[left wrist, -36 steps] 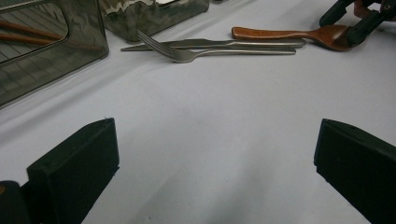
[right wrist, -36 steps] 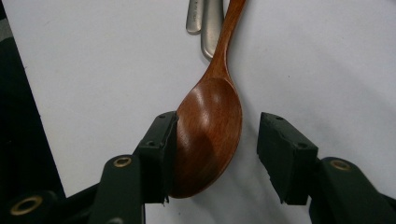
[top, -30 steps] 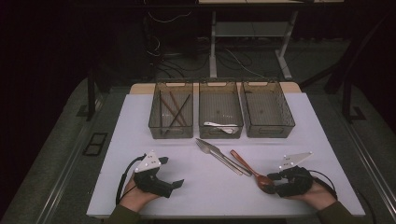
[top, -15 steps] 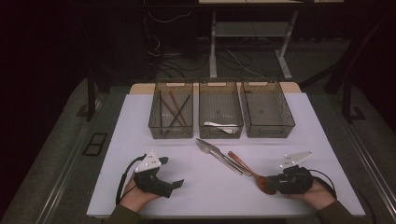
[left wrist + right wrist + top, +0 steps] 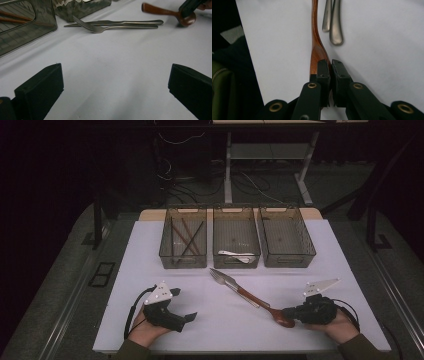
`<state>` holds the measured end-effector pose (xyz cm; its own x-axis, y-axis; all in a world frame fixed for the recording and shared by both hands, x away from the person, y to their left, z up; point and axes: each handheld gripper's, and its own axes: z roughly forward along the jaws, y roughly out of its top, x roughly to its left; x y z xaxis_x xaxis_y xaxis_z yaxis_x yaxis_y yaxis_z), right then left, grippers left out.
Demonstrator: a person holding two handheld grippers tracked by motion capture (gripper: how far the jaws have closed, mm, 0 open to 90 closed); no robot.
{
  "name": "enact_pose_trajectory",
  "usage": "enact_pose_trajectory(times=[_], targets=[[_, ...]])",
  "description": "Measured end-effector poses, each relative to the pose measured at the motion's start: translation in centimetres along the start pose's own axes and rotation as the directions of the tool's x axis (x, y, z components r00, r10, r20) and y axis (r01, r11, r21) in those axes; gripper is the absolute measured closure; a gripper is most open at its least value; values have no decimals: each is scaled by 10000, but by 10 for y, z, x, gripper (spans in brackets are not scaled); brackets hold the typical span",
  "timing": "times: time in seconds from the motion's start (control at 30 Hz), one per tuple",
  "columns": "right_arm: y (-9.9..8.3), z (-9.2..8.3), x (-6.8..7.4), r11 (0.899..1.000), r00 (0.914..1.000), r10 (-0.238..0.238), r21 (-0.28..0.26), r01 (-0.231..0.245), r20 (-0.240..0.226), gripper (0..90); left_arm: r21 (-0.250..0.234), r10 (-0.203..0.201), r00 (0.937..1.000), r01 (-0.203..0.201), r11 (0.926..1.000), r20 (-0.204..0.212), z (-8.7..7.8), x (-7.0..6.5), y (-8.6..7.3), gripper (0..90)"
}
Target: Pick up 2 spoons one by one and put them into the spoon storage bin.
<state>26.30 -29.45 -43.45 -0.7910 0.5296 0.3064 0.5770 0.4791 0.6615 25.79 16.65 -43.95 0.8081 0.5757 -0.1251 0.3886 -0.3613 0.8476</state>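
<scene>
- The right gripper (image 5: 289, 313) lies low on the white table (image 5: 320, 250), at about 5 o'clock on the sheet, held in the person's right hand (image 5: 336, 325).
- Its jaws have just been closing and now pinch the bowl of the wooden spoon (image 5: 272, 310); in the right gripper view the two black pads (image 5: 323, 72) sit clenched on the bowl's edge (image 5: 318, 53).
- The spoon rests on the table, handle running away toward 11 o'clock, bowl at the gripper.
- Just beside the spoon's handle, on its 12 o'clock side, lie a metal fork (image 5: 223, 277) and a knife (image 5: 235, 286), close together and pointing the same way.
- The left gripper (image 5: 191, 318) sits at about 7 o'clock, held by the left hand (image 5: 145, 330), well apart from the cutlery.
- In the left gripper view its jaws stand wide and released, with bare table between them.
- Three mesh bins stand in a row at 12 o'clock: the left bin (image 5: 183, 261) holds chopsticks (image 5: 186, 240), the middle bin (image 5: 236, 262) a white spoon (image 5: 237, 255), and the right bin (image 5: 287, 261) shows nothing I can make out.
</scene>
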Motion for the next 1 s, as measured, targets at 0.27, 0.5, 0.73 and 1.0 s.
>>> enact_pose_trajectory(times=[0.27, 0.5, 0.73, 1.0], targets=[[20, -3, -10, 9990, 9980, -158, -408, 183, 608, 846, 27, 18, 10000, -18, 10000, 6, 0, 0, 0, 0], [39, -8, -13, 9962, 9916, -506, -650, 586, 1194, 846, 26, -1, 10000, 1, 10000, 50, 0, 1, 0, 0], [60, -12, -19, 9914, 9849, -658, -1012, 826, 1600, 847, 57, 26, 10000, -26, 10000, 83, 1, 0, 0, 0], [96, -12, -27, 9839, 9733, -750, -1428, 1077, 2170, 847, 37, 7, 10000, -7, 10000, 79, 1, 1, 0, 0]])
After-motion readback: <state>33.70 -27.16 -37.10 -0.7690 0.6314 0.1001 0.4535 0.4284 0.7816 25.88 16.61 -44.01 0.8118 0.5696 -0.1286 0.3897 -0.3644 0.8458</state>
